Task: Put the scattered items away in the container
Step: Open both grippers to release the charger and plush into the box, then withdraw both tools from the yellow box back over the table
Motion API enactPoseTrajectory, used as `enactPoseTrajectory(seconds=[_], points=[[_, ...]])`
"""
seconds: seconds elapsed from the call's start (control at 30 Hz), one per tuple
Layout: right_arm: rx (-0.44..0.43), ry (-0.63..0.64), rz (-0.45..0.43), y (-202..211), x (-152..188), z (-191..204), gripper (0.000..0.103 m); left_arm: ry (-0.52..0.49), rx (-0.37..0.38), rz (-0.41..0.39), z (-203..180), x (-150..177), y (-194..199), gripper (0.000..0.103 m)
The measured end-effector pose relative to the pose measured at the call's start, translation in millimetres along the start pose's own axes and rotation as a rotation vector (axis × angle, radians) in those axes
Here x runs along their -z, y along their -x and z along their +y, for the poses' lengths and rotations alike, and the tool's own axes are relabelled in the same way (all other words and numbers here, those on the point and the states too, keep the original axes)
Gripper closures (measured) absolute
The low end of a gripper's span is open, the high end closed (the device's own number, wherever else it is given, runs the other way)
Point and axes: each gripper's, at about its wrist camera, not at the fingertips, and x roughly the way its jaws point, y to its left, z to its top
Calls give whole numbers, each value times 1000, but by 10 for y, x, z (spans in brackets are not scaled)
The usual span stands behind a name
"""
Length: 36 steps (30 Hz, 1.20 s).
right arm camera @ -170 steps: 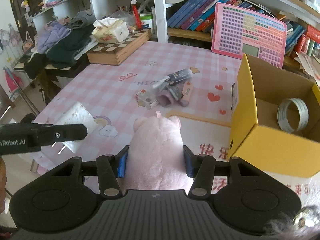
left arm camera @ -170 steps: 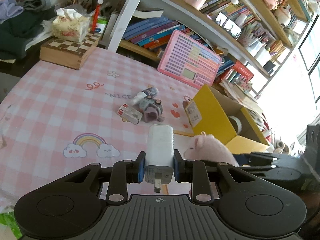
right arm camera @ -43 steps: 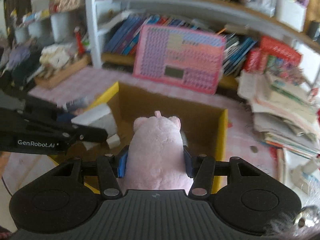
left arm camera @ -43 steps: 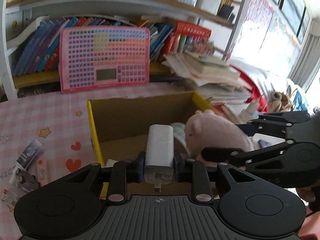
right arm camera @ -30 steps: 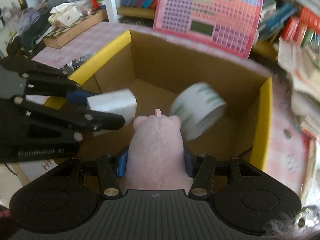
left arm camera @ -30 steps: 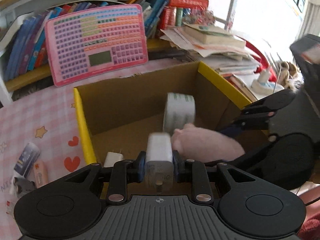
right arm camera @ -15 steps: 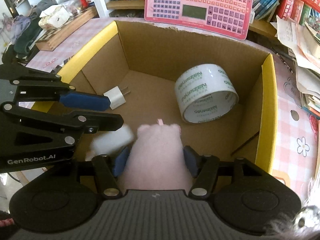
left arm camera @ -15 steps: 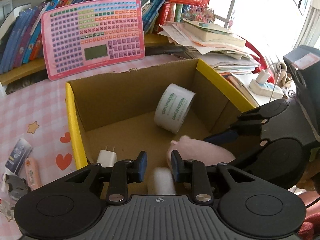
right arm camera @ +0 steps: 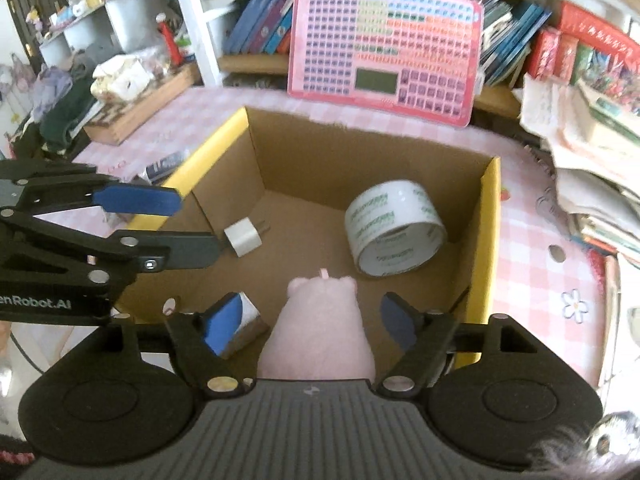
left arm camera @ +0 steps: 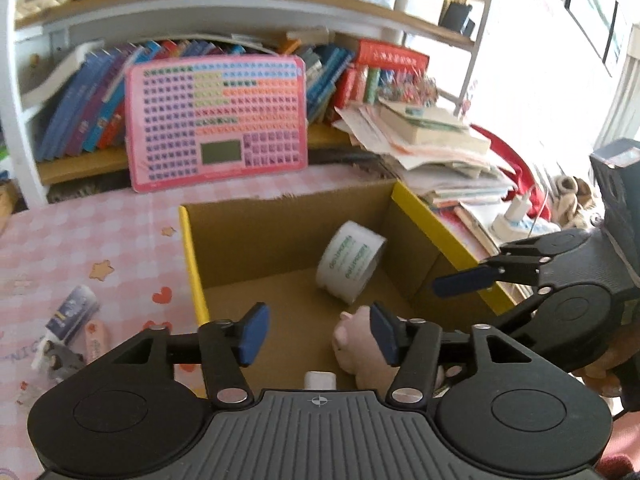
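The yellow-rimmed cardboard box sits on the pink checked table. Inside it lie a pink plush pig, a white tape roll, a small white plug adapter and a white charger block. My left gripper is open and empty above the box's near left side. My right gripper is open above the pig, its jaws apart from the pig's sides. Small tubes and a bottle lie on the table left of the box.
A pink keyboard toy leans on the bookshelf behind the box. Stacked papers and books lie to the right. A wooden chessboard box with tissues stands at the far left.
Both grippers opened over the box: the left let the white charger block drop inside, the right let go of the plush pig, which now rests on the box floor. Both have risen slightly.
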Motion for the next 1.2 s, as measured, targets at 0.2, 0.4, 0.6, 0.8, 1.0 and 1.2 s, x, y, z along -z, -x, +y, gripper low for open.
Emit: enactPoseTrajectory(seconds=[0.2, 0.4, 0.6, 0.8, 1.0, 1.2], points=[[57, -45, -77, 227, 67, 31, 20, -7, -50, -54, -39, 72, 242, 20], [122, -89, -153, 447, 184, 149, 20, 10, -73, -91, -11, 197, 463, 16], [191, -144, -206, 615, 331, 313, 20, 15, -68, -103, 90, 344, 659, 15], [259, -195, -214, 694, 474, 530, 20, 16, -43, -96, 253, 502, 822, 15], [319, -265, -220, 760, 623, 787, 19, 16, -16, -85, 447, 637, 971, 15], [362, -316, -200, 791, 766, 1026, 19, 14, 5, -69, 600, 787, 1105, 15]])
